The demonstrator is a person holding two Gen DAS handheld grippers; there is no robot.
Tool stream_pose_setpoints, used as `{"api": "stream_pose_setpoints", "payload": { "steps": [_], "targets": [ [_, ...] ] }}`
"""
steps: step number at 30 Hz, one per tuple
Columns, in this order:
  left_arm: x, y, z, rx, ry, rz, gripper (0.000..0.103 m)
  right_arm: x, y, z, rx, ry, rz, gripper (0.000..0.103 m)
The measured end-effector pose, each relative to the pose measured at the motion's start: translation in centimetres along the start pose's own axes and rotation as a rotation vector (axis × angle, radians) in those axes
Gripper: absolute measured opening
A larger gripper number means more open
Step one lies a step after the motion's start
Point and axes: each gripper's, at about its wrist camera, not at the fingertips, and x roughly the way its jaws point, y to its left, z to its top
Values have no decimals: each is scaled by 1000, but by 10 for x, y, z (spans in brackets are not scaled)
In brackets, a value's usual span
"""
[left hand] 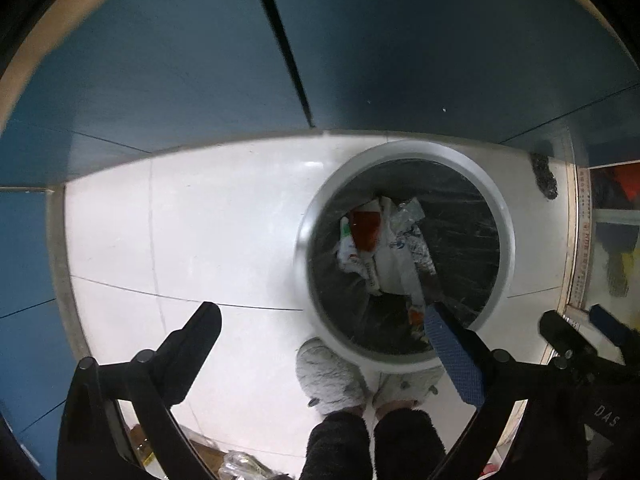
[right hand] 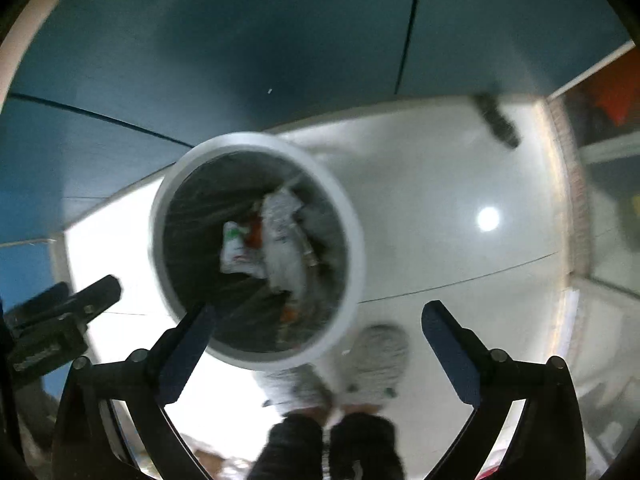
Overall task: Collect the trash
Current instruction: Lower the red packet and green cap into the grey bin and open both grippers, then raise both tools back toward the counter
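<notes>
A round white trash bin (left hand: 505, 216) with a black liner stands on the white tiled floor, below both grippers. Crumpled wrappers and paper (left hand: 384, 240) lie inside it; they also show in the right wrist view (right hand: 276, 236), inside the bin (right hand: 352, 216). My left gripper (left hand: 320, 320) is open and empty, with its right finger over the bin's near rim. My right gripper (right hand: 318, 320) is open and empty above the bin's near edge. Each gripper shows at the edge of the other's view.
Blue cabinet doors (left hand: 200, 60) stand behind the bin. The person's grey slippers (left hand: 332, 376) stand just in front of it. A dark object (left hand: 544, 176) lies on the floor at the back right. More litter (left hand: 240, 464) lies at the bottom edge. Shelving (left hand: 612, 240) is at the right.
</notes>
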Motion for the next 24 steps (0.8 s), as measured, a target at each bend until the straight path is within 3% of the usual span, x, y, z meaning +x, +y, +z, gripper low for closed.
{"api": "stream_pose_setpoints", "payload": {
  "steps": [4, 9, 24],
  "targets": [
    [-41, 2, -11, 5, -26, 32, 103, -34, 8, -6, -45, -26, -77, 103],
    [-108, 13, -31, -1, -59, 32, 103, -94, 17, -25, -74, -38, -74, 103],
    [-332, 39, -112, -33, -196, -34, 103, -376, 38, -99, -130, -204, -37, 103]
  ]
}}
